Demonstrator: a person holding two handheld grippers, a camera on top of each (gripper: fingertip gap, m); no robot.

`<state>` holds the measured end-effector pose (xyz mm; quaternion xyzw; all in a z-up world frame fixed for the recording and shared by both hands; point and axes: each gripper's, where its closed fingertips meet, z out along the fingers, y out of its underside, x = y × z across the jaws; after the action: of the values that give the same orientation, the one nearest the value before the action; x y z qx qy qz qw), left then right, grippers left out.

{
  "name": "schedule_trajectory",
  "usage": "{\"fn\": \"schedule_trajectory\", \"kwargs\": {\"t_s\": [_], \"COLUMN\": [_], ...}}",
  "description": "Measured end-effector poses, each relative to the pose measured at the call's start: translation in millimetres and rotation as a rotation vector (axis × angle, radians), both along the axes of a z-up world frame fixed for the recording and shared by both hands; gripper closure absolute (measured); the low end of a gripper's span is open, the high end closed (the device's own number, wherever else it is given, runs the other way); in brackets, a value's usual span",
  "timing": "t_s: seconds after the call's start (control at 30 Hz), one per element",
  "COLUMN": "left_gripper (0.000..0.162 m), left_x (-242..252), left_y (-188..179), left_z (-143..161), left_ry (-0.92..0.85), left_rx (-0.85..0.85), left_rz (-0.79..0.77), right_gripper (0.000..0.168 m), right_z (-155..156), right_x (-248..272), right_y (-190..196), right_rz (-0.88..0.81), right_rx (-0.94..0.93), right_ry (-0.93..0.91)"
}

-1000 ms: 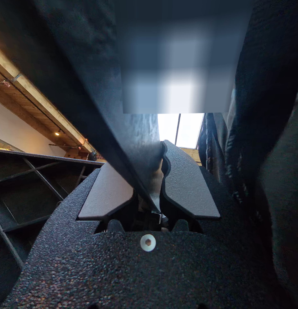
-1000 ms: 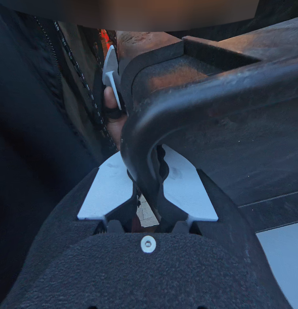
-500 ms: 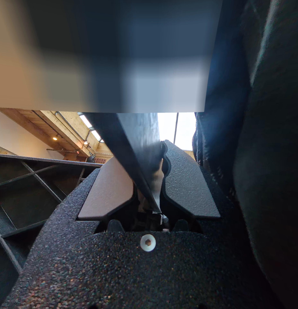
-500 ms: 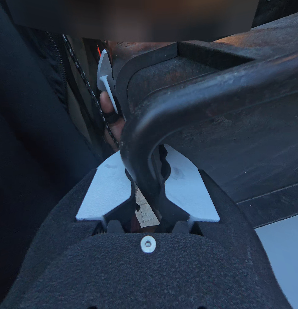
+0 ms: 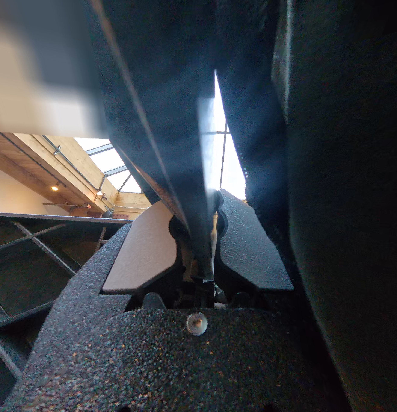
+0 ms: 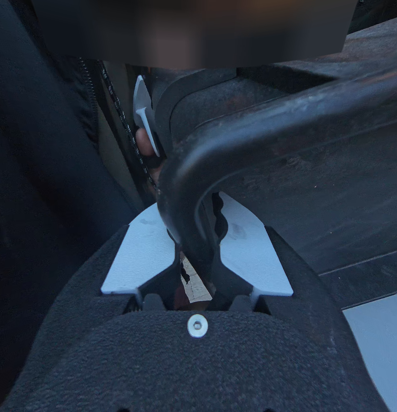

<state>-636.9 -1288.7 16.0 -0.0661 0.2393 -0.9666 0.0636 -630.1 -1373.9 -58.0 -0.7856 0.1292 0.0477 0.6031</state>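
Held thing: a large black moulded-plastic crate with a thick rounded rim [image 6: 282, 124] was carried between both grippers, tilted, close against a person's dark zipped jacket [image 6: 48, 156].
Right gripper [image 6: 194, 227]: its white fingers [image 6: 144, 249] were clamped on the curved corner of the rim, which ran down between them.
Left gripper [image 5: 198, 236]: its fingers were closed on a thin black edge of the same crate [image 5: 170, 133], seen edge-on, rising steeply from the jaws.
Far side: a bare finger [image 6: 144, 142] of the person's other hand and the pale trigger of the other gripper [image 6: 144, 107] showed beyond the rim.
Surroundings: a dark ribbed lattice panel [image 5: 37, 256] lay to the left; a wooden-beamed ceiling with skylights [image 5: 81, 165] was above.
Handling, as a judgement: stiff, bulky, probably light when empty; the surface looked scuffed and smooth, so somewhat slippery.
Where to hold: the rolled rim looked the best purchase, one grip on each side to stop it swinging.
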Motion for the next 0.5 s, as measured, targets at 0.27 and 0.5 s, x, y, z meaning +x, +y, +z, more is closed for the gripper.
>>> {"fn": "schedule_trajectory", "kwargs": {"t_s": [0.27, 0.5], "left_gripper": [0.142, 0.118], "left_x": [-9, 45], "left_y": [-8, -5], "left_z": [-15, -115], "left_ry": [-0.163, -0.025], "left_rx": [0.110, 0.459], "left_rz": [-0.045, -0.020], "right_gripper": [0.136, 0.134], "right_z": [1, 3], "right_x": [0, 1], "right_y": [5, 6], "right_rz": [0.005, -0.008], "right_rx": [0.024, 0.044], "right_ry": [-0.002, 0.008]}}
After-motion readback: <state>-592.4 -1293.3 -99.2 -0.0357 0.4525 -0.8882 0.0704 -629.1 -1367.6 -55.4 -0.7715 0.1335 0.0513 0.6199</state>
